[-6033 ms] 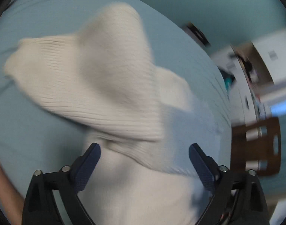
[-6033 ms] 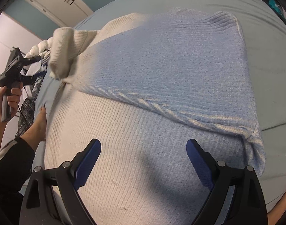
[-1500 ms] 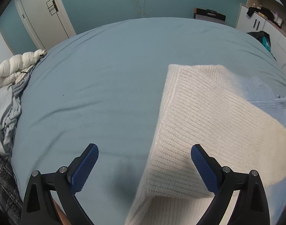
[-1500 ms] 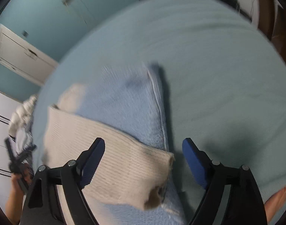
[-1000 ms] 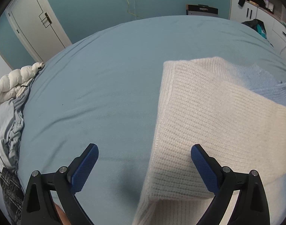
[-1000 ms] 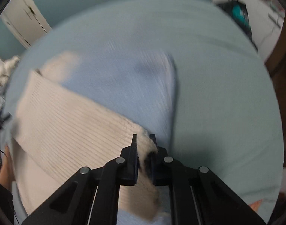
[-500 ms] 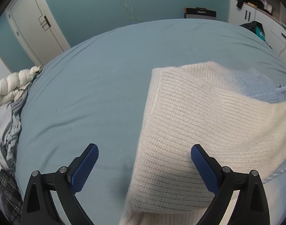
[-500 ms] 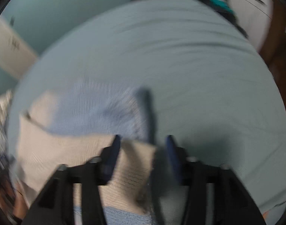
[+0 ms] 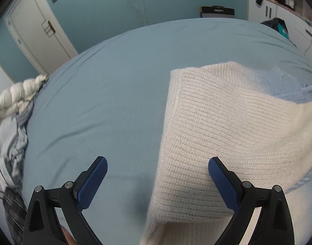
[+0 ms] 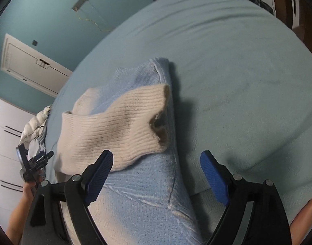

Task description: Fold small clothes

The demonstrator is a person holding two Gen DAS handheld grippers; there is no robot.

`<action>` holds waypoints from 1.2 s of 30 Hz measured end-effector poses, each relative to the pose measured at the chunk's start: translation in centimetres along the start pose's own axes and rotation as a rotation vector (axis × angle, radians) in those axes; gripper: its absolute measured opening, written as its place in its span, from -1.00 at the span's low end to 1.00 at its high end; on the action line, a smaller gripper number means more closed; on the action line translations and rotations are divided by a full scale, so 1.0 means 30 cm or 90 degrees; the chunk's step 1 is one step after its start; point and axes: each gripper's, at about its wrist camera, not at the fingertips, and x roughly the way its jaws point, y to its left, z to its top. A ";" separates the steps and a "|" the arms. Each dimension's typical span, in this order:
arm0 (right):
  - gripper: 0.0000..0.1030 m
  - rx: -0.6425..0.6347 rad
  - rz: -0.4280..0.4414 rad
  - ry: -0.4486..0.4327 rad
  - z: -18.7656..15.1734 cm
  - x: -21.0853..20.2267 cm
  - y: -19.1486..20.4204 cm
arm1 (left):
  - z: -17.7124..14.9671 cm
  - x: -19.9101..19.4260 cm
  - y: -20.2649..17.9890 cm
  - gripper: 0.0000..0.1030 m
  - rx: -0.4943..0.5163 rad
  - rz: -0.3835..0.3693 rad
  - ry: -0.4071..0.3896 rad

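Observation:
A cream and light-blue knit sweater (image 9: 227, 126) lies partly folded on the blue bed. In the right wrist view its cream sleeve (image 10: 119, 126) lies across the light-blue body (image 10: 147, 194), cuff open toward the right. My left gripper (image 9: 157, 180) is open and empty, just above the sweater's near left edge. My right gripper (image 10: 156, 175) is open and empty, hovering over the blue part just in front of the sleeve. The left gripper also shows at the left of the right wrist view (image 10: 33, 163), held in a hand.
The bed sheet (image 9: 107, 94) stretches bare to the left and far side. A pile of other clothes (image 9: 10, 110) lies at the bed's left edge. A white door (image 9: 33, 34), white drawers (image 9: 288, 18) and a wooden chair (image 10: 286, 4) stand around the bed.
My right gripper was shut on the cream sleeve a second ago; it has opened, let the sleeve drop onto the blue body, and drawn back. The left gripper stayed open, drifting slightly.

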 end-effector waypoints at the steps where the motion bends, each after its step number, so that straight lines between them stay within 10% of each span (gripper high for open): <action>1: 0.65 -0.005 0.000 -0.004 0.010 0.001 -0.007 | -0.003 0.003 0.002 0.94 -0.006 -0.006 0.002; 12: 0.65 0.039 0.007 0.056 0.037 0.130 -0.058 | -0.042 0.102 -0.046 0.94 0.021 -0.007 0.046; 16: -0.42 0.032 -0.019 0.076 0.075 0.191 -0.055 | -0.053 0.114 -0.056 0.95 0.035 -0.006 0.044; 19: -0.82 -0.040 -0.054 0.046 0.057 0.142 0.014 | -0.055 0.116 -0.065 0.95 0.047 0.002 0.038; 29: -0.88 -0.034 0.094 0.034 0.006 -0.163 0.024 | -0.035 0.060 -0.116 0.94 0.064 0.013 0.018; 32: -0.78 -0.022 0.042 0.131 -0.045 -0.061 -0.028 | -0.032 0.055 -0.138 0.94 0.069 0.006 0.020; 36: -0.74 -0.012 -0.180 0.155 -0.071 -0.018 -0.120 | -0.030 0.050 -0.170 0.94 0.077 0.002 0.017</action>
